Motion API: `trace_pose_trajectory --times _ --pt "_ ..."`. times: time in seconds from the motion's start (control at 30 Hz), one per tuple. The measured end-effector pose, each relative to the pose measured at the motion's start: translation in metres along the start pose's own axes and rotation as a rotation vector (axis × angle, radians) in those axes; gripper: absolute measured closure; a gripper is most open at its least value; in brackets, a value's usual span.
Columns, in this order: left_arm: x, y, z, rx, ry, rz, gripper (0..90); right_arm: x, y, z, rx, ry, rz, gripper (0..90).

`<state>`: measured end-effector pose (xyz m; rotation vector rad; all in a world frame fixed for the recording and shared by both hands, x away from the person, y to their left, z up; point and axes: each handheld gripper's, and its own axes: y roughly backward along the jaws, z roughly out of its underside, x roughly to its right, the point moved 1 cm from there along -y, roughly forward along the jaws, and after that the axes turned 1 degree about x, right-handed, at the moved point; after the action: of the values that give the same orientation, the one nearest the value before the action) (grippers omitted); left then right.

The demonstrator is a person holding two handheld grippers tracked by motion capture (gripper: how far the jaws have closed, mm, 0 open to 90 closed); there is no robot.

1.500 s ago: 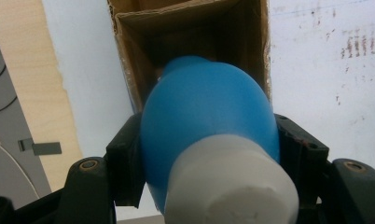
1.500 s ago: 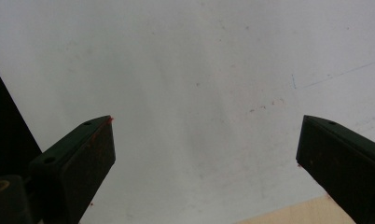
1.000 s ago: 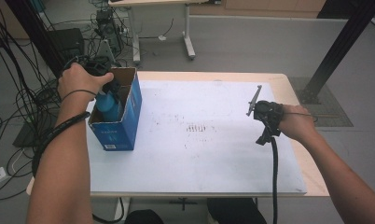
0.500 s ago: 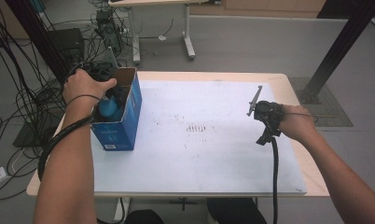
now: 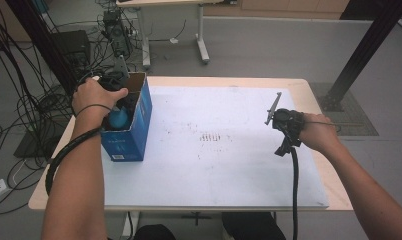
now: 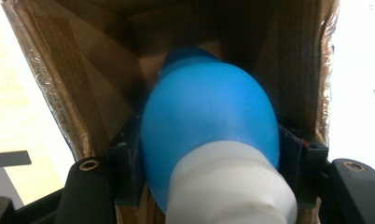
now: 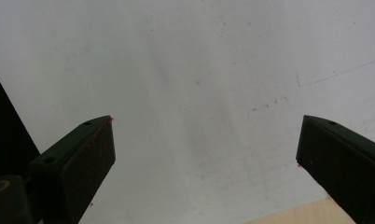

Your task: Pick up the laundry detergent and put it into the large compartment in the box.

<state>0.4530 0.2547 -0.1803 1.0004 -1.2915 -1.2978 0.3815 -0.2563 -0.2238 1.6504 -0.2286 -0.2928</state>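
Observation:
A blue rubber bulb (image 6: 209, 116) with a white neck sits between the jaws of my left gripper (image 6: 209, 154), which is shut on it. The bulb hangs inside an open blue cardboard box (image 5: 134, 135), whose brown inner walls (image 6: 97, 79) surround it. In the high view the bulb (image 5: 118, 120) shows just below the box's rim, under the left hand at the table's left edge. My right gripper (image 5: 284, 122) hovers at the right side of the table. Its jaws stand wide open over the white sheet (image 7: 199, 70), and the right gripper (image 7: 204, 158) has nothing between them.
A white sheet (image 5: 224, 160) covers most of the wooden table (image 5: 319, 95). A black cable (image 5: 294, 190) trails from the right gripper toward the front edge. Cables and equipment lie on the floor to the left, and a black post (image 5: 364, 50) stands at the back right.
The left hand has sunk slightly, taking the blue bulb a little deeper into the box. The right hand has kept still.

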Motion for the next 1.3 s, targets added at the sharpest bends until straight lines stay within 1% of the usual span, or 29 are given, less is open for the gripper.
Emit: trace_pose_trajectory --times 0.17,0.37,0.67,1.0,1.3 --pt "-0.001 -0.001 0.001 0.009 0.002 0.005 36.9 0.0 -0.001 -0.001 -0.001 0.004 -0.001 4.4" --pt "-0.007 -0.002 0.003 0.025 0.009 0.02 36.9 0.0 -0.003 0.001 -0.001 -0.001 -0.003 4.5" --pt "-0.008 -0.003 0.0 0.022 0.016 0.024 36.9 0.002 -0.004 0.003 -0.003 -0.007 -0.004 4.5" --pt "-0.011 -0.004 0.0 0.026 0.029 0.031 37.1 0.002 -0.003 0.003 -0.003 -0.011 -0.002 4.5" --pt "-0.009 -0.004 -0.001 0.02 0.032 0.026 37.1 0.002 -0.004 0.003 0.0 -0.01 -0.003 4.5"
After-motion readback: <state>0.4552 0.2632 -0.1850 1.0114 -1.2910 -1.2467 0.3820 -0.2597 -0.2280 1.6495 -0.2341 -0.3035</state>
